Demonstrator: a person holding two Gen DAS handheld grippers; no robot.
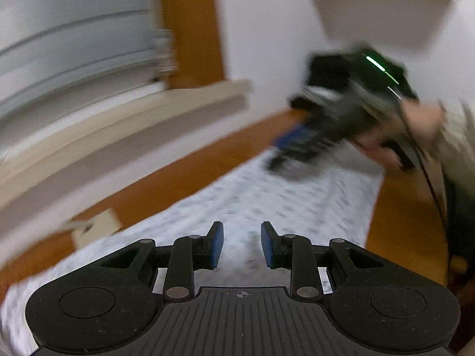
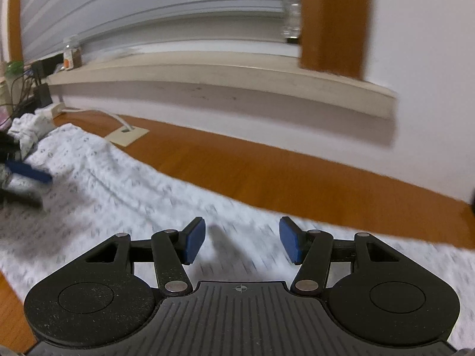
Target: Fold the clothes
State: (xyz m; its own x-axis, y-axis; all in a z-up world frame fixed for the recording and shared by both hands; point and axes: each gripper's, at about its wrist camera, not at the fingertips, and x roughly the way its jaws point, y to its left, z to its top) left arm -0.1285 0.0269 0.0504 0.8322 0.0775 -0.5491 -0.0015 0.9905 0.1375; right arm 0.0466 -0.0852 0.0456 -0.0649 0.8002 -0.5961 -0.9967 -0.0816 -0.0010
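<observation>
A white garment with a small grey print (image 1: 267,195) lies spread in a long strip on the orange wooden surface (image 1: 178,184). My left gripper (image 1: 242,244) hovers low over it, open, with nothing between its blue pads. In the right wrist view the garment (image 2: 118,184) runs from lower right to a crumpled end (image 2: 29,130) at the far left. My right gripper (image 2: 242,238) stands open above the cloth with an empty gap. Each gripper shows blurred in the other's view: the right gripper (image 1: 282,151), held by a hand, and the left gripper (image 2: 32,185) at the left edge.
A pale window ledge (image 2: 207,71) runs along the white wall behind the wooden surface (image 2: 267,172). A beige floor plate with a white cable (image 2: 127,133) lies beside the cloth. Cables, a dark plug block (image 2: 43,95) and a small bottle (image 2: 71,55) sit at the far left.
</observation>
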